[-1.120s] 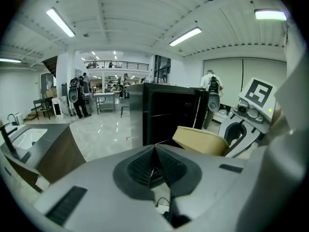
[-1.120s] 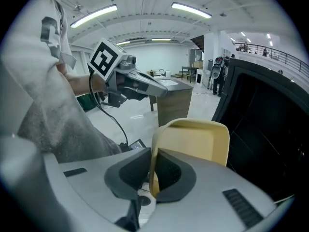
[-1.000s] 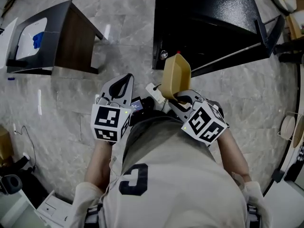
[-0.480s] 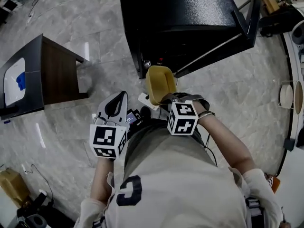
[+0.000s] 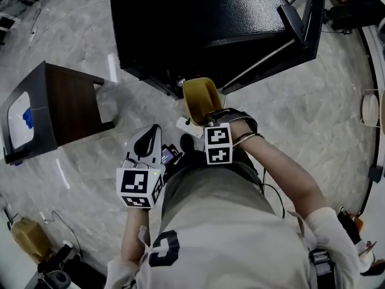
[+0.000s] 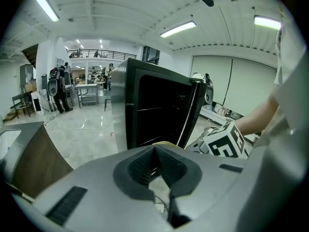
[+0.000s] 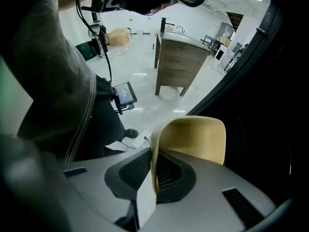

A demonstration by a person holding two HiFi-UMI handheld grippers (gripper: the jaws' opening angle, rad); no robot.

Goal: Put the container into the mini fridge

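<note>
The black mini fridge (image 5: 198, 29) stands on the floor ahead, its door (image 5: 301, 23) swung open to the right. My right gripper (image 5: 202, 118) is shut on the rim of a yellow container (image 5: 201, 96), which it holds upright just in front of the fridge's open front. In the right gripper view the container (image 7: 195, 139) stands between the jaws beside the dark fridge interior (image 7: 270, 110). My left gripper (image 5: 151, 131) hangs lower left, shut with nothing in it. In the left gripper view the left gripper (image 6: 155, 154) faces the fridge (image 6: 159, 110).
A wooden side table (image 5: 66, 104) with a dark top stands left of the fridge. A white power strip (image 5: 183, 125) and cables lie on the floor by my feet. A yellow jug (image 5: 27, 239) sits at the lower left, and a plate rack (image 5: 370, 110) at the right edge.
The fridge has come nearer and fills more of the head view. My right gripper has carried the yellow container closer to the fridge's front. The left gripper stays low beside my body.
</note>
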